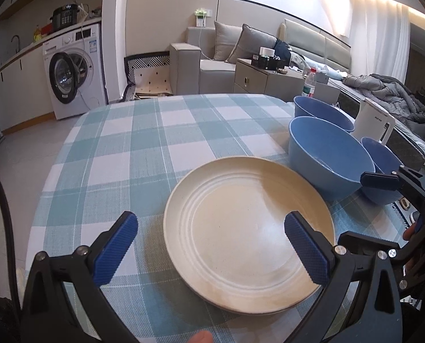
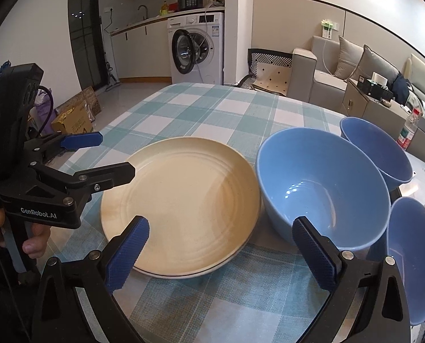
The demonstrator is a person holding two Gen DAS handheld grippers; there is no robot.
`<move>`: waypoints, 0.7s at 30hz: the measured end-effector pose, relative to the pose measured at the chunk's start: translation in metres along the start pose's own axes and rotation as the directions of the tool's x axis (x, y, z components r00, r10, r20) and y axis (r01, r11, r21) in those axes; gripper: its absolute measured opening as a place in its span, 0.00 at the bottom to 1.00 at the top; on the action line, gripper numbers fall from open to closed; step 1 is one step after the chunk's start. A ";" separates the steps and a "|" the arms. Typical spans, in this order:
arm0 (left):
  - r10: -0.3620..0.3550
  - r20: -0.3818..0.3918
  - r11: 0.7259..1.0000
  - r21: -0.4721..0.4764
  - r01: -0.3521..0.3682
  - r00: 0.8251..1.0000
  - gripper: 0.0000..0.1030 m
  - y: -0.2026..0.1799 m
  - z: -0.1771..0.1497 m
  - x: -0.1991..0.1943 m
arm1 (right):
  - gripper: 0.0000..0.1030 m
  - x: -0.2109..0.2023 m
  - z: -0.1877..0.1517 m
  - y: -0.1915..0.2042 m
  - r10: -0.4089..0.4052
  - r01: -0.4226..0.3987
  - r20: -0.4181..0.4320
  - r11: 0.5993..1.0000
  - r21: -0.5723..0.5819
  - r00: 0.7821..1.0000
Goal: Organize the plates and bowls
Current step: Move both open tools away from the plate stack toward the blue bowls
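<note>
A cream plate (image 1: 241, 228) lies on the checked tablecloth, on top of another plate whose rim shows beneath it in the right wrist view (image 2: 184, 200). Three blue bowls stand to its right: a large one (image 1: 327, 157) (image 2: 321, 188), a far one (image 1: 321, 113) (image 2: 375, 148) and a near one (image 1: 384, 165) (image 2: 412, 257). My left gripper (image 1: 209, 245) is open and empty, hovering over the plate's near left edge. My right gripper (image 2: 218, 254) is open and empty, between the plate and the large bowl.
A checked tablecloth (image 1: 144, 143) covers the table. A white kettle (image 1: 375, 123) and a water bottle (image 1: 309, 83) stand beyond the bowls. A washing machine (image 2: 195, 48), a sofa (image 2: 341, 68) and cardboard boxes (image 2: 75, 114) are around the table.
</note>
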State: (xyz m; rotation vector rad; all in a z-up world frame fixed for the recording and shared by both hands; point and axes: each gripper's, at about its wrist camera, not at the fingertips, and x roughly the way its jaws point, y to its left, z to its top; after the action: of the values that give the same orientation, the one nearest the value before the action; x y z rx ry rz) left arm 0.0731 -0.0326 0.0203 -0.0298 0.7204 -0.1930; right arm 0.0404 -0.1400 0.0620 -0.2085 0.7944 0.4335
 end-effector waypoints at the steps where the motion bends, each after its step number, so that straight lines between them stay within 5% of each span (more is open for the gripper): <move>1: 0.006 0.001 1.000 0.005 -0.006 1.000 1.00 -0.001 0.000 0.001 | 0.99 -0.002 0.000 -0.002 -0.004 0.004 0.004 1.000 0.005 1.000; 21: -0.055 -0.029 0.996 0.075 0.057 0.998 1.00 -0.029 0.018 0.016 | 0.99 -0.037 -0.020 -0.046 -0.079 0.066 0.068 0.982 0.175 0.995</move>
State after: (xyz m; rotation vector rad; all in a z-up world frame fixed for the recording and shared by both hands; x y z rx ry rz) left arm 0.0914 -0.0650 0.0259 0.0247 0.7392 -0.2744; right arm 0.0257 -0.1991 0.0759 -0.0593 0.7442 0.3005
